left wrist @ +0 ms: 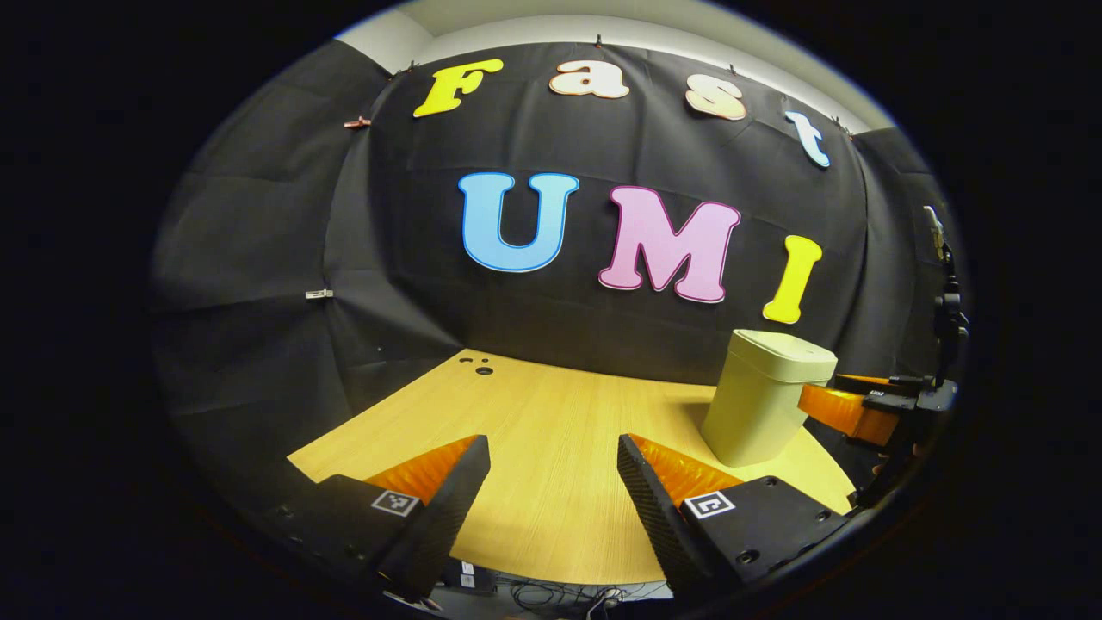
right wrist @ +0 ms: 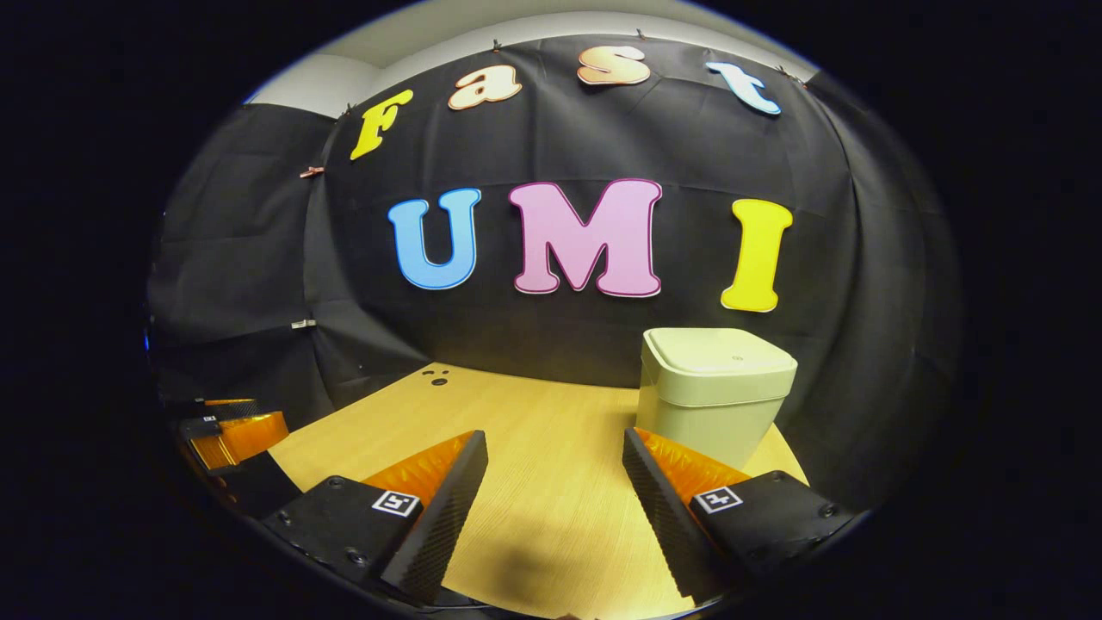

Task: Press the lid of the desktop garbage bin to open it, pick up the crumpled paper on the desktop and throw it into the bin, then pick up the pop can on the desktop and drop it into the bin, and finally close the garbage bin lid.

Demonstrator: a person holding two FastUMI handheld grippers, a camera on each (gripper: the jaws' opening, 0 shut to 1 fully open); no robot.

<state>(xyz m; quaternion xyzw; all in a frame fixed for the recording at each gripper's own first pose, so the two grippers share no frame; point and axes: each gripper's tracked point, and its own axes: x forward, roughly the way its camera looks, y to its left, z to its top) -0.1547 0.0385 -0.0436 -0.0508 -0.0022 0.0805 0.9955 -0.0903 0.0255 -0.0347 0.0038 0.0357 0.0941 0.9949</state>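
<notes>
My left hand-held gripper (left wrist: 551, 482) and right hand-held gripper (right wrist: 555, 478) both gape wide with nothing between their ribbed fingers. The garbage bin (right wrist: 715, 392), a smooth, matte, rounded-square tub with its lid shut, stands far right on the wood-grain bench (right wrist: 551, 448).

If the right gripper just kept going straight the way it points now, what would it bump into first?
Probably nothing soon: the open right gripper faces bare light wooden tabletop, then the black cloth wall. The pale green lidded plastic bin stands just right of that line; depth is hard to judge.
</notes>
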